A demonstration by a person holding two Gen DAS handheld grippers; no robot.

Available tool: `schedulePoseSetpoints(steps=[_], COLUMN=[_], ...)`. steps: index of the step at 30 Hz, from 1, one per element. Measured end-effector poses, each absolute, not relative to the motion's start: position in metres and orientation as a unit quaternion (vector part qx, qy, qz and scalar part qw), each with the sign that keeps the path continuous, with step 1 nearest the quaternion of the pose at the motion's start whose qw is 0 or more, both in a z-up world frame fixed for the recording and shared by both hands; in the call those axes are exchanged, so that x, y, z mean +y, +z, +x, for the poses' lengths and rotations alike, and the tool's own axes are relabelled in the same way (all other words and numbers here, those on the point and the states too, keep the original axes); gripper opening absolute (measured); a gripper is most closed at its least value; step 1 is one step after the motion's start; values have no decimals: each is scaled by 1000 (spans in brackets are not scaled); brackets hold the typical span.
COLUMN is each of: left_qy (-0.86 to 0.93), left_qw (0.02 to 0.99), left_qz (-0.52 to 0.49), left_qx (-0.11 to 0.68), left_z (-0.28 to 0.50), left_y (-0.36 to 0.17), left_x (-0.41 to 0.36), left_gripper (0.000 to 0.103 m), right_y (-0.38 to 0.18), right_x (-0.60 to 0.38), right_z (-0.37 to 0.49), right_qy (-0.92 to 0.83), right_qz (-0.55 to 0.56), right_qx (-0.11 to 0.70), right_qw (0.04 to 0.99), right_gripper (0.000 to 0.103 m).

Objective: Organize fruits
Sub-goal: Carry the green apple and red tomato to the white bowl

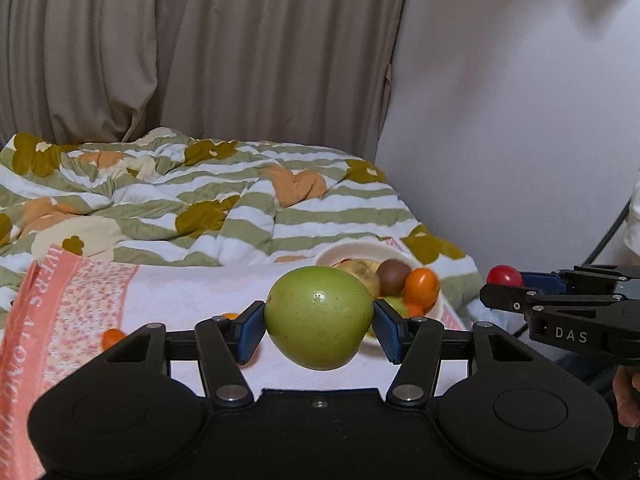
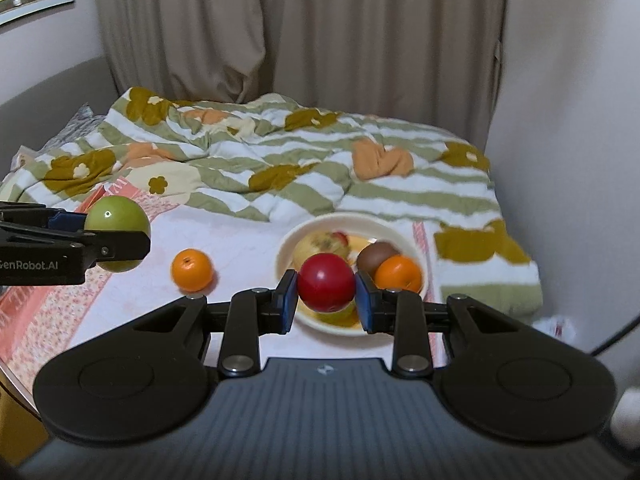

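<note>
Glossy round green fruit between ribbed blue gripper pads

Ahead of the right gripper, the cream bowl is crowded with fruit, while bare cloth lies open to its left, broken only by one loose orange near the left gripper.

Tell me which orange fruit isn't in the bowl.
The orange lying alone on the pink cloth, left of the bowl. The other orange sits inside the bowl beside a brown fruit.
</note>
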State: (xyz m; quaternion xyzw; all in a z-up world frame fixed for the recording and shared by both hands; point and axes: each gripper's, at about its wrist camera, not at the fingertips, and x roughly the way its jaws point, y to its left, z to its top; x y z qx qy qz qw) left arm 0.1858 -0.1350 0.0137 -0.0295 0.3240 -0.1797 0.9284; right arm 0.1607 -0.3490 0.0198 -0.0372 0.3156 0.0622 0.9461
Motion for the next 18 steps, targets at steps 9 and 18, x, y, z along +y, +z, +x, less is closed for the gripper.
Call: schedulePoseSetpoints(steps=[9, 18], left_qy=[-162, -181], left_qw=[930, 920], left_qz=[-33, -16], left_qx=[329, 347], left_z=[217, 292], left_y=[19, 7], left_x=[-190, -225], left_gripper=[62, 62], right_y=[24, 11], right_x=[-408, -437], right_z=[204, 262], right_qy=[89, 75], right_qz=[-55, -36], right_qx=[313, 328], right_qw=[944, 941], right_gripper=[46, 46])
